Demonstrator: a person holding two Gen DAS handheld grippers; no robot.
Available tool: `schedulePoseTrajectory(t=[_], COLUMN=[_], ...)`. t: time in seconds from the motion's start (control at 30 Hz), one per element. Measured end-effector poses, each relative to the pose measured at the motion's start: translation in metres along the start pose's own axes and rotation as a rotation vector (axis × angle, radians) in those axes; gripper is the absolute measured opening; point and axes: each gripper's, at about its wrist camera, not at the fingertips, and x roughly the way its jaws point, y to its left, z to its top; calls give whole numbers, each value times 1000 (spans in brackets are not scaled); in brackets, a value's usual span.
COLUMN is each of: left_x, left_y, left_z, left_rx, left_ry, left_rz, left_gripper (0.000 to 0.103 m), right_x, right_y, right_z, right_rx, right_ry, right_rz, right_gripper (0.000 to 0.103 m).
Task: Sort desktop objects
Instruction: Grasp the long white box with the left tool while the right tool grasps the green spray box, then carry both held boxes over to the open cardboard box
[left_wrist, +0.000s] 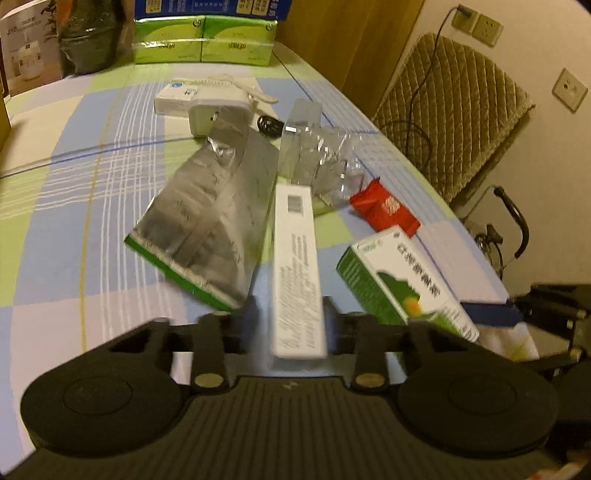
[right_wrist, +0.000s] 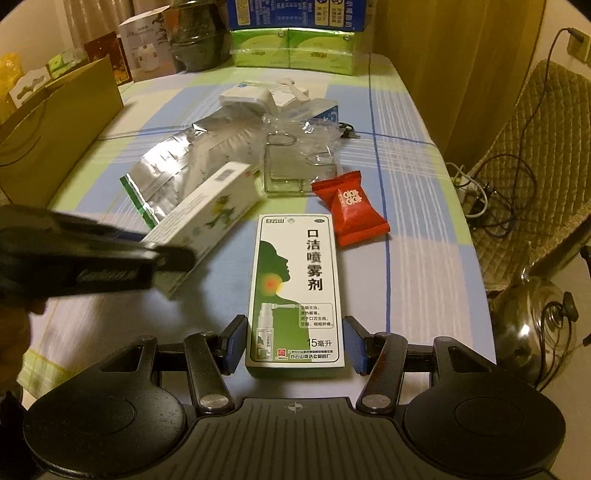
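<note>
While the left claw (left_wrist: 297, 325) is clenched on a long white box (left_wrist: 297, 266), holding it tilted above the checked surface (left_wrist: 74, 206), the right claw (right_wrist: 295, 341) stands released, its blue pads (right_wrist: 236, 343) either side of a green-and-white spray box (right_wrist: 295, 291) without visibly touching it. That box lies flat on the cloth, a red candy wrapper (right_wrist: 349, 214) just beyond it and a silver foil bag (right_wrist: 173, 166) off to the left.

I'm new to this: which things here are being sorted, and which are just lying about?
Being sorted: long white box in the left tongs; green spray box between the open right tongs; red candy; foil bag.
Lying about: quilted chair; cardboard box.
</note>
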Motion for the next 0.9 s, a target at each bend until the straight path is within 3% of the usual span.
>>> schedulePoseTrajectory(t=[0.27, 0.37, 0.47, 0.83, 0.9], left_x=[-38, -46, -48, -26, -22], left_y=[4, 3, 2, -2, -2], left_z=[-36, -47, -45, -25, -25], left_rx=[101, 129, 147, 220, 232], left_ry=[59, 59, 41, 31, 44], left_rz=[43, 71, 80, 67, 69], left_gripper=[22, 22, 22, 22, 22], right_x=[-6, -1, 2, 19, 21], right_y=[16, 17, 16, 10, 13], right_z=[-9, -5, 1, 9, 9], right_rx=[19, 25, 14, 25, 12], right_ry=[4, 5, -17, -11, -9], right_rz=[15, 0, -21, -9, -13], right_gripper=[53, 60, 68, 68, 62])
